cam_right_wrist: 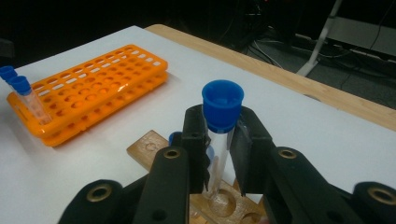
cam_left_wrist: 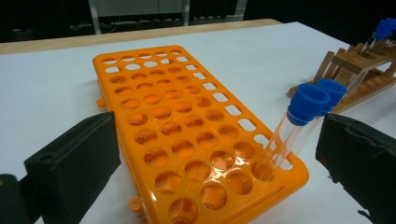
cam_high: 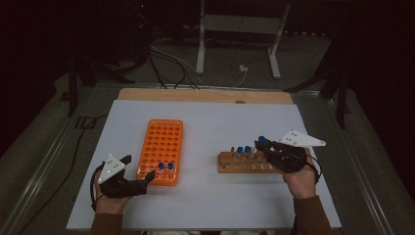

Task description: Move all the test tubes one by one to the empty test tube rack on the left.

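An orange tube rack point(cam_high: 161, 147) lies left of centre on the white table, with two blue-capped clear tubes point(cam_high: 165, 169) standing at its near end. My left gripper point(cam_high: 140, 167) is open, one jaw on each side of that near end point(cam_left_wrist: 177, 126); the two tubes point(cam_left_wrist: 303, 121) stand just inside its right jaw. At the right, a brown wooden rack point(cam_high: 244, 164) holds several blue-capped tubes point(cam_high: 243, 150). My right gripper point(cam_right_wrist: 219, 140) is shut on an upright blue-capped tube point(cam_right_wrist: 219, 112), whose lower end sits at a hole in the wooden rack point(cam_right_wrist: 154, 149).
The white sheet point(cam_high: 215, 122) covers most of the table, with a wooden strip point(cam_high: 205, 95) along the far edge. Cables and a white stand point(cam_high: 240, 44) are on the floor beyond. Most holes of the orange rack point(cam_right_wrist: 93, 88) hold nothing.
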Motion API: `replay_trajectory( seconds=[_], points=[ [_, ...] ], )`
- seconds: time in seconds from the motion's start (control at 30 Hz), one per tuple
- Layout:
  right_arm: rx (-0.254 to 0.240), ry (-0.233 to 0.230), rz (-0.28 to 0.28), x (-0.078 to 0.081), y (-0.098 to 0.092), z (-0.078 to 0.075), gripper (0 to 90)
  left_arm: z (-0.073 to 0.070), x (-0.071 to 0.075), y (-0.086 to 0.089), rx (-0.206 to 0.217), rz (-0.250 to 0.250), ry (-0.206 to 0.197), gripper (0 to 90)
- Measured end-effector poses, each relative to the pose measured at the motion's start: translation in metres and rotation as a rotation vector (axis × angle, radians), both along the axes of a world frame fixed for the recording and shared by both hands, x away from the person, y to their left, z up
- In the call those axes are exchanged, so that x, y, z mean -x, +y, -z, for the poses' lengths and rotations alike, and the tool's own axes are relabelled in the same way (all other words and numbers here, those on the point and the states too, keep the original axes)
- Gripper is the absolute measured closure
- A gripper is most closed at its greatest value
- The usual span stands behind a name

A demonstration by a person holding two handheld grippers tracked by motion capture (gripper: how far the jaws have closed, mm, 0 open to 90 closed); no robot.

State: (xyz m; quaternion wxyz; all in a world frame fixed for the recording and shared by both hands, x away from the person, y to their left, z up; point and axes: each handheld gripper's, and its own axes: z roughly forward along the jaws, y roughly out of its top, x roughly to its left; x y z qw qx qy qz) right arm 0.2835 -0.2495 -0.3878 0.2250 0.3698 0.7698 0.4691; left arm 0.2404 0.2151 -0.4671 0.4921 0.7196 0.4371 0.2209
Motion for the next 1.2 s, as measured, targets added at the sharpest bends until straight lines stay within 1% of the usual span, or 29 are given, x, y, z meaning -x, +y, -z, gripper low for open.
replay_trajectory(
  seconds=[0.1, 0.27, 0.67, 0.9, 1.1, 1.2],
  points=[
    [-0.011, 0.006, -0.018, 0.002, 0.001, -0.001, 76.6, 0.000, 0.000, 0.000, -0.001, 0.000, -0.001, 0.4],
    [-0.016, 0.014, -0.044, 0.004, 0.006, -0.002, 76.6, 0.000, 0.000, -0.001, -0.001, 0.001, -0.002, 0.4],
    [-0.021, 0.024, -0.088, 0.004, 0.023, 0.001, 76.6, -0.001, 0.001, -0.002, 0.001, 0.007, -0.009, 0.4],
    [-0.026, 0.023, -0.119, 0.001, 0.037, 0.000, 76.6, -0.003, 0.001, -0.003, -0.006, 0.016, -0.015, 0.4],
    [-0.045, 0.024, -0.140, -0.004, 0.051, -0.002, 76.6, -0.006, 0.002, -0.005, -0.011, 0.027, -0.023, 0.4],
    [-0.049, 0.024, -0.155, -0.007, 0.061, -0.004, 76.6, -0.010, 0.003, -0.008, -0.002, 0.036, -0.039, 0.4]
  ],
)
